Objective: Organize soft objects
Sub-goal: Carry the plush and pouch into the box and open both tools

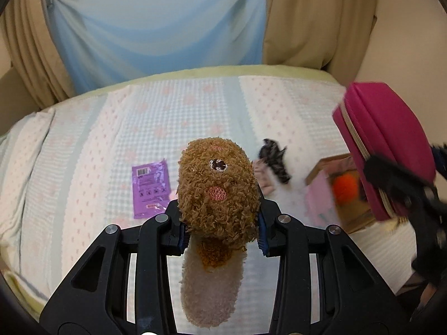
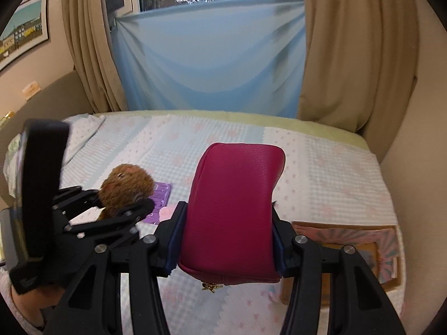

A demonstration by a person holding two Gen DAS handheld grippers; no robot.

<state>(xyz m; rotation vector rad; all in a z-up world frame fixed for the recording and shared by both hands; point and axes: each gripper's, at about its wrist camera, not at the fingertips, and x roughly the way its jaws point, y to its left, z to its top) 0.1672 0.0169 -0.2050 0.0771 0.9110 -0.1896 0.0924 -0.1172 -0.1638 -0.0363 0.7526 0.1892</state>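
left claw (image 1: 220, 231): closed w/ both pads on brown plush toy (image 1: 218, 192), held up above the bed (image 1: 83, 153), curly head fwd (pale fuzzy part hangs below).
right claw (image 2: 225, 247): clamped on both sides of magenta pouch (image 2: 234, 209), lifted off the bed, zip side down.
box (image 1: 346, 195): cardboard, on bed at right, orange pom-pom (image 1: 345, 188) inside.
other bits on bed: purple packet (image 1: 151, 188) left of toy; dark furry item (image 1: 275, 163) btwn toy & box.

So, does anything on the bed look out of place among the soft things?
Yes: the flat purple packet lying on the bedspread looks like printed packaging, not a soft item. The dark crumpled cloth also lies loose outside the box.
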